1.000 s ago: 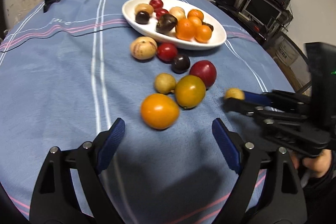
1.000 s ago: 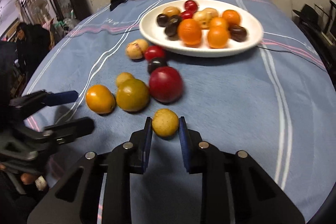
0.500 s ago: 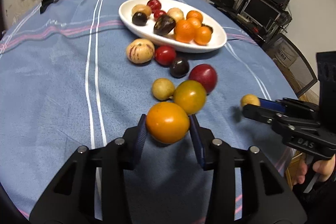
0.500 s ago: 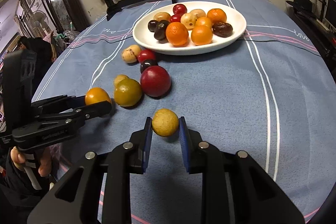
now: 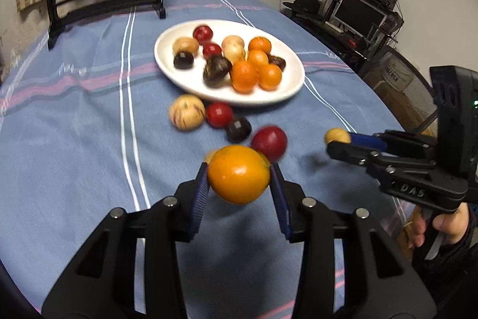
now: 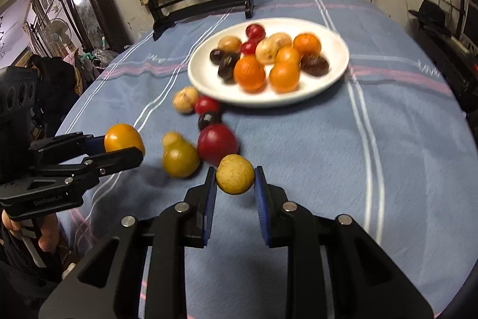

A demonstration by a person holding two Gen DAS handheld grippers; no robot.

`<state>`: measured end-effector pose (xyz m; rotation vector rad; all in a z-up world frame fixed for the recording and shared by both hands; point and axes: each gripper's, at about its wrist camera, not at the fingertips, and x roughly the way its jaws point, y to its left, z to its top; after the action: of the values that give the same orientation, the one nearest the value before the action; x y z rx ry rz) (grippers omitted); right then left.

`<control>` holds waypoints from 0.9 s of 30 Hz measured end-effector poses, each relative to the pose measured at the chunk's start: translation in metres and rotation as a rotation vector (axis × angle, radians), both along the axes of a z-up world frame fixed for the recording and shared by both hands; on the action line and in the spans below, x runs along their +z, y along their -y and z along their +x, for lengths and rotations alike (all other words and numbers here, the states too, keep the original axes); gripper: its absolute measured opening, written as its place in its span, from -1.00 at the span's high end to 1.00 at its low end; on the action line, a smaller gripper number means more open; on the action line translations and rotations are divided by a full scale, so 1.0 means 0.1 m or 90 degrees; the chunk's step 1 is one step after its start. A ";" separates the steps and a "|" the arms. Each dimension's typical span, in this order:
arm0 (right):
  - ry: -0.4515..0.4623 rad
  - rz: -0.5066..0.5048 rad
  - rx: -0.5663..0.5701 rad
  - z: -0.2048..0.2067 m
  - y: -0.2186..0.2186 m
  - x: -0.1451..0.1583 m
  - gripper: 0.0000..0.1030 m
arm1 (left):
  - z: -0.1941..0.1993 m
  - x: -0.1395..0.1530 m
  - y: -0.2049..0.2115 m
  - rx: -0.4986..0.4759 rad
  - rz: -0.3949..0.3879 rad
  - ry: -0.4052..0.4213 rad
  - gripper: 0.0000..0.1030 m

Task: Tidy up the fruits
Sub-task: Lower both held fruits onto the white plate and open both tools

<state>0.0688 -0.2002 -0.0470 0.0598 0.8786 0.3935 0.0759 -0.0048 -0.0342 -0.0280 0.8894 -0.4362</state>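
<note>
Since a second ago the left gripper point(image 5: 239, 184), then open around the orange fruit point(image 5: 238, 174) on the table point(image 5: 74, 145), has closed its jaws on it and lifted it clear of the blue cloth; the right gripper point(image 6: 234, 189), jaws narrowly shut on the small tan fruit point(image 6: 235, 174), has likewise raised its load. In my judgement both pickups are complete and the carry to the white plate point(image 5: 286, 93) is the step now in hand. The orange fruit is smooth, glossy and round, pinched at its widest part between the blue pads. Six loose fruits remain on the table just before the plate, which already holds about a dozen.
</note>
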 end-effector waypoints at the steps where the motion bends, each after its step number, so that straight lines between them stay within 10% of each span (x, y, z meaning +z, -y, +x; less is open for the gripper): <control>1: 0.006 -0.003 0.000 0.05 0.01 0.04 0.50 | 0.08 0.05 0.00 0.001 0.002 0.004 0.20; 12: 0.047 -0.046 0.008 0.90 0.04 0.40 0.51 | 1.22 0.39 0.13 0.018 0.017 0.016 0.20; 25: -0.010 -0.055 0.003 2.04 -0.08 0.11 0.50 | 2.44 0.08 0.42 0.017 0.015 -0.057 0.19; 27: -0.016 -0.072 0.001 2.11 -0.12 0.06 0.34 | 2.53 0.05 0.42 0.025 0.008 -0.064 -0.08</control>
<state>0.2803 -0.1882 -0.0412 -0.0406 0.9244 0.3449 0.3289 -0.0464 -0.0292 -0.0560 0.9897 -0.3957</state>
